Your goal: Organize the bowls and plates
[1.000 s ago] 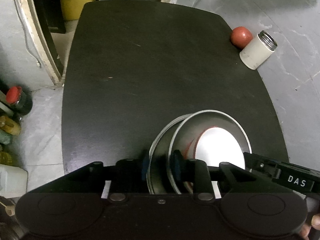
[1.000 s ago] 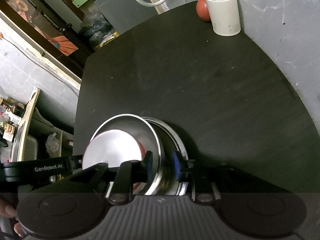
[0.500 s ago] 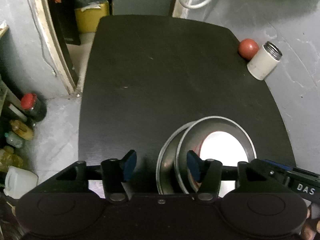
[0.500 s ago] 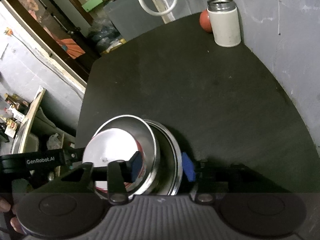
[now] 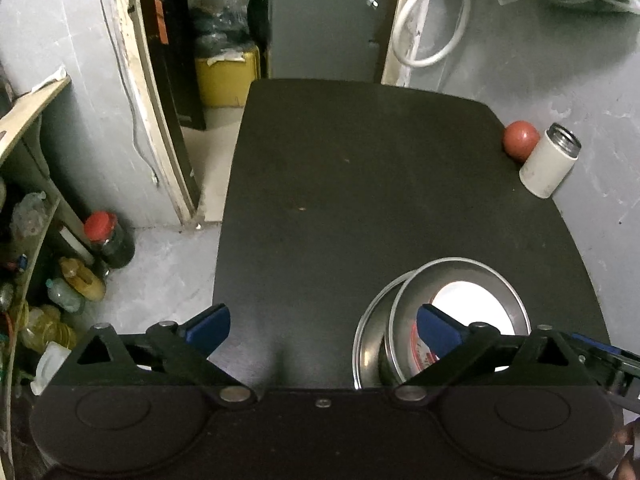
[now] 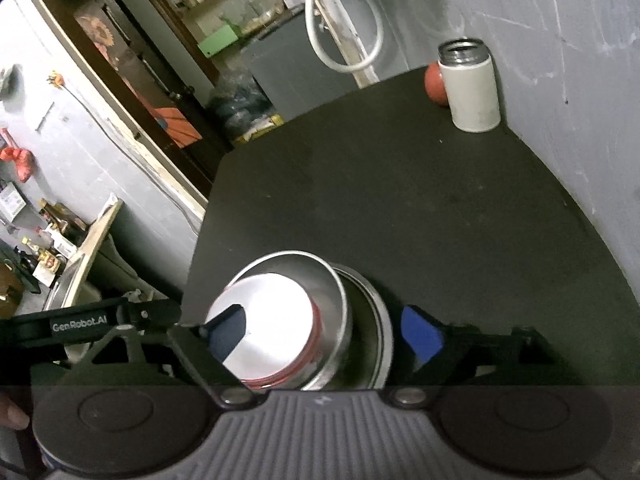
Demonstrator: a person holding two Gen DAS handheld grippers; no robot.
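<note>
A steel bowl (image 5: 472,300) (image 6: 280,320) rests tilted inside a wider steel dish (image 5: 370,340) (image 6: 376,320) near the front edge of the black table (image 5: 360,184) (image 6: 420,208). My left gripper (image 5: 320,326) is open wide above the table, its right blue pad in front of the bowl's rim and its left pad over bare table. My right gripper (image 6: 324,330) is open too, its pads straddling the stacked dishes without touching them. Part of each other gripper's black arm shows at the frame edge.
A white steel-rimmed canister (image 5: 550,164) (image 6: 472,88) and a red ball (image 5: 520,145) (image 6: 435,84) stand at the far right corner by the grey wall. Bottles and jars (image 5: 108,236) crowd the floor left of the table. A doorway lies beyond the far edge.
Both grippers were shut on the stacked dishes' rims a second ago; they let go, opened wide and pulled up and back. The dishes stay where they were set.
</note>
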